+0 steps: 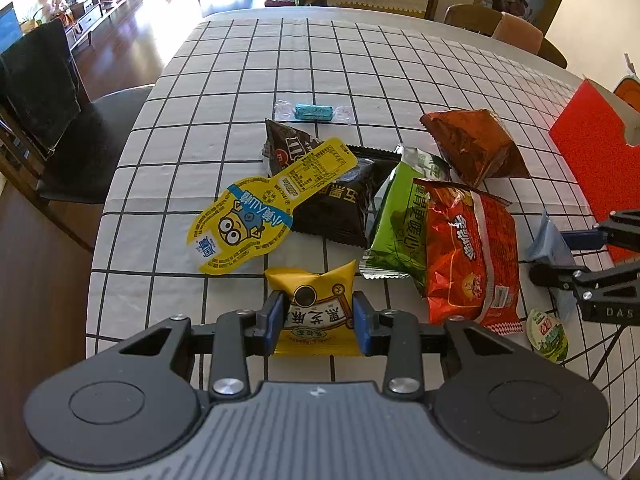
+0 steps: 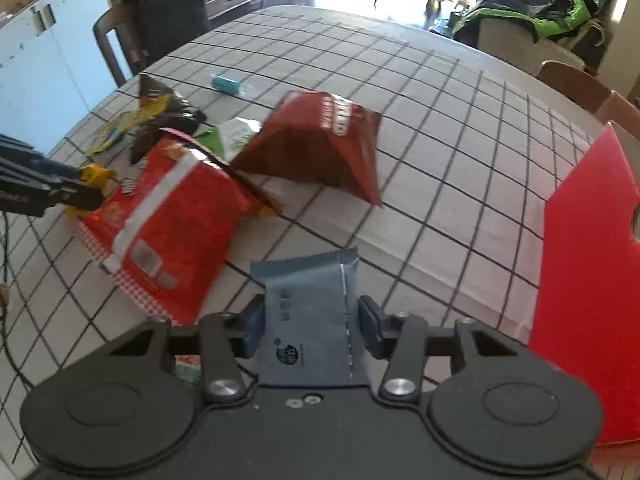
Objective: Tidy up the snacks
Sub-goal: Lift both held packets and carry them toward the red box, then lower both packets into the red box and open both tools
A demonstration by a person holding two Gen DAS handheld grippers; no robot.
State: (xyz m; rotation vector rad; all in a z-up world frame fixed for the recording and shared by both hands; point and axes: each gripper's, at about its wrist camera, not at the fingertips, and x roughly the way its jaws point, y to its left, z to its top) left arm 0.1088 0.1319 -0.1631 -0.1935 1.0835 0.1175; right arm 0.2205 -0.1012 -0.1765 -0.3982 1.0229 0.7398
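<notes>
Presently: left gripper (image 1: 318, 314) pinches a yellow snack packet (image 1: 313, 300), just nearer the camera than the red noodle bag (image 1: 470, 256). Right gripper (image 2: 311, 322) apparently clamps a blue-grey sachet (image 2: 308, 312), between that bag and the red box (image 2: 588, 280), on the checked tablecloth (image 1: 280, 64).

Strong daylight pours in from the far windows, blown out to white over the floor (image 1: 132, 20). The checked tablecloth (image 1: 304, 52) is evenly bright with soft shadows. Fisheye bending curves its grid toward the edges. The right wrist view is smeared with motion blur
</notes>
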